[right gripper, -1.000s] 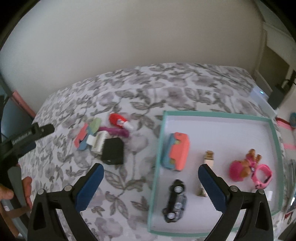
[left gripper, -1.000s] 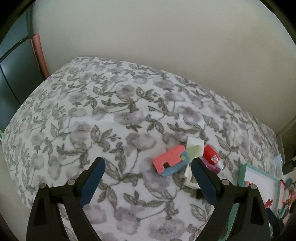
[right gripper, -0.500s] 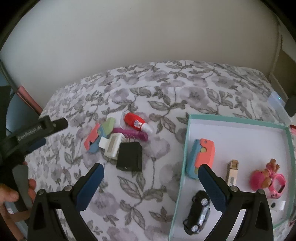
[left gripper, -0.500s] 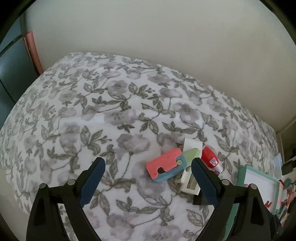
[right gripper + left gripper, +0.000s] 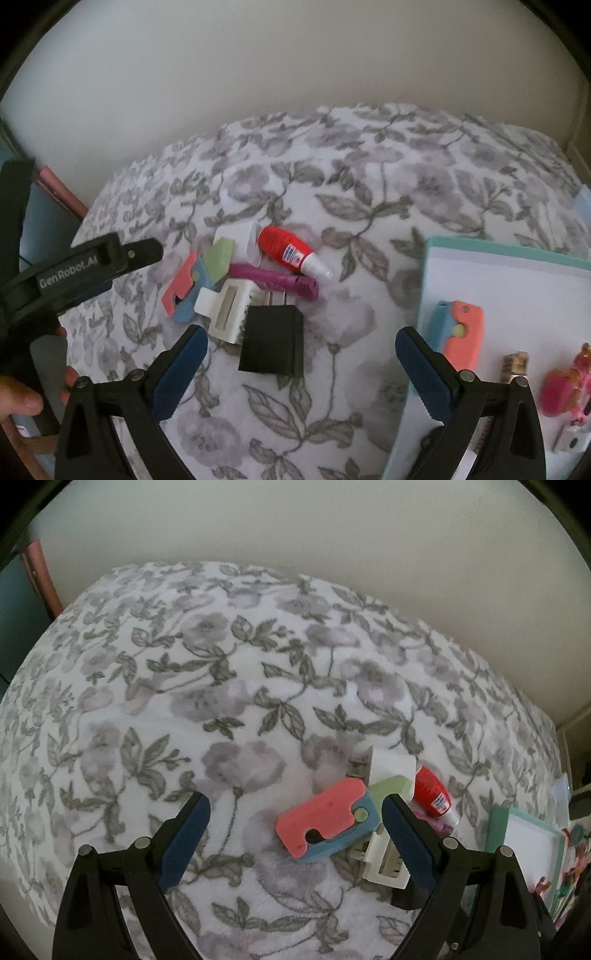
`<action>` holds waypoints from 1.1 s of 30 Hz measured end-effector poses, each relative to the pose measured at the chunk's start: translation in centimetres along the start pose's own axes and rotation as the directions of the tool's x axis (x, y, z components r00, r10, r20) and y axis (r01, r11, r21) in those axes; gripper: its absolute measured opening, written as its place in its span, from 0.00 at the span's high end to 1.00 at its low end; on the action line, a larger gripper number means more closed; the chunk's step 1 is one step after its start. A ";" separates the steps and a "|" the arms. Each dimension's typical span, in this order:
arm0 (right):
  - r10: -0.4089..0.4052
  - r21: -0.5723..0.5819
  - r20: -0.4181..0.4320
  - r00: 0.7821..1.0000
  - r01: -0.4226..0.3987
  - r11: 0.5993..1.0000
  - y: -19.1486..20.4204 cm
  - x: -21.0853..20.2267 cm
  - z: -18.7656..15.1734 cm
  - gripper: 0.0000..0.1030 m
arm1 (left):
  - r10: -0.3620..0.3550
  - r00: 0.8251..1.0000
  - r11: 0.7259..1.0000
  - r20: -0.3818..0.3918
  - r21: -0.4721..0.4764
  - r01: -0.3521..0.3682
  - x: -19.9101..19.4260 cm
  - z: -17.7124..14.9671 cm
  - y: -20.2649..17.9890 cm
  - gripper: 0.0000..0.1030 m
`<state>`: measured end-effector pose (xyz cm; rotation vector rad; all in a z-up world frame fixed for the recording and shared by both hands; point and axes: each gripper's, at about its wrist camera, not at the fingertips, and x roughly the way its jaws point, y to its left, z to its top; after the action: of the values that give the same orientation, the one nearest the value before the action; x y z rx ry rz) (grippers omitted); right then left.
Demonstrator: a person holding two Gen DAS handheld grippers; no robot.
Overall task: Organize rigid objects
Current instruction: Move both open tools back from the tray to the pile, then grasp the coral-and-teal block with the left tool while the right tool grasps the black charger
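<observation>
The work surface is covered by a white cloth point(image 5: 229, 686) printed with grey flowers and leaves. A plain cream wall point(image 5: 332, 535) is seen from 10 to 2 o'clock. A reddish-brown strip point(image 5: 40, 576) and a dark teal panel point(image 5: 14, 602) are located at 9 o'clock. Illumination is soft and even.

Cluster of toys point(image 5: 240, 291) left of tray point(image 5: 498, 254); perhaps touching one another.

A home bedroom: floral blanket point(image 5: 229, 686), plain wall point(image 5: 295, 528), toy clutter.
</observation>
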<state>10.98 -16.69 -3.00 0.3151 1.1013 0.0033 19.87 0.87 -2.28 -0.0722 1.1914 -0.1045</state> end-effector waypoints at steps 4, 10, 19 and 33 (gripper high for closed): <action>-0.004 -0.007 -0.037 0.999 0.003 1.000 0.3 1.7 -0.5 0.00 | 0.000 0.999 0.999 -0.037 0.044 0.002 1.3 -0.4 -0.4 0.08; -0.002 -0.017 -0.055 0.998 0.001 1.000 0.7 2.8 -0.7 0.03 | -0.047 0.998 0.997 -0.046 0.062 0.049 2.4 -0.2 -1.3 0.08; 0.029 0.011 -0.062 0.998 -0.028 1.000 0.4 3.5 -0.2 0.15 | -0.024 0.998 0.988 -0.059 0.151 0.033 4.6 -0.4 -3.2 0.08; 0.083 -0.022 -0.064 0.994 -0.085 0.996 1.3 3.4 -0.3 0.37 | -0.006 0.996 0.998 -0.084 0.062 0.011 5.9 -0.2 0.0 0.32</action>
<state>12.45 -14.80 -5.82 0.3412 1.1486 0.1019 21.82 0.18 -7.85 -0.0180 1.2706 -0.1536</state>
